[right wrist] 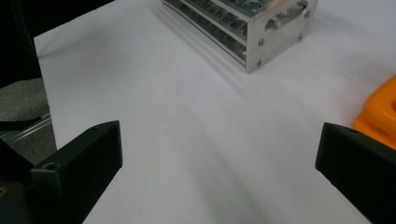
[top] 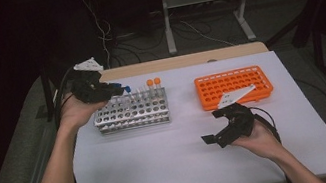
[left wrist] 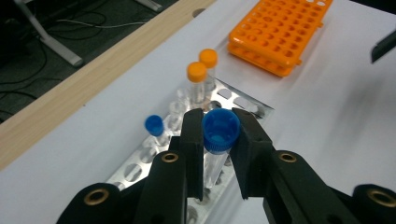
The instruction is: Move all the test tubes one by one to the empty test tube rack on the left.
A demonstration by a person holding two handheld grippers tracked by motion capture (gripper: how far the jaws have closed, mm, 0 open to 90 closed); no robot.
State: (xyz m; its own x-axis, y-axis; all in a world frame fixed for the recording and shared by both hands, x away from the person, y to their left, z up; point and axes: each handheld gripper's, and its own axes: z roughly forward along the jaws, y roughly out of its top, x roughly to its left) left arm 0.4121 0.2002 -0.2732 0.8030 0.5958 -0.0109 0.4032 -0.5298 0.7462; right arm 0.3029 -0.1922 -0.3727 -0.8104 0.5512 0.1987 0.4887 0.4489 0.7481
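High view: the left tongs (top: 111, 89), held at the upper left of the frame over the far left corner of the metal rack (top: 131, 111), are clamped on a blue-capped tube (top: 124, 87); the rack stands on the white table (top: 173, 160) left of centre, with two orange-capped tubes (top: 153, 84) upright in its far row. The orange rack (top: 234, 87) lies at the right of centre, well apart from the metal rack. The right tongs (top: 214, 125), in the lower right of the frame just in front of the orange rack, stand wide apart with nothing between them, above bare table. Left gripper view: the left tongs (left wrist: 221, 135) grip the blue-capped tube (left wrist: 219, 133) at centre frame, one pad on each side just at the cap, the clear body hanging down toward the metal rack (left wrist: 243, 105) beneath. A second blue-capped tube (left wrist: 154, 127) stands in the rack to the left of the held one; the two orange-capped tubes (left wrist: 201, 70) stand beyond it, upper centre. The orange rack (left wrist: 275, 32) occupies the upper right. Right gripper view: the right tongs (right wrist: 219, 154) are spread to the lower left and lower right edges of the frame, with bare white table (right wrist: 196, 140) between them. One end of the metal rack (right wrist: 252, 28) shows at the top centre, and a corner of the orange rack (right wrist: 380, 112) at the right edge.
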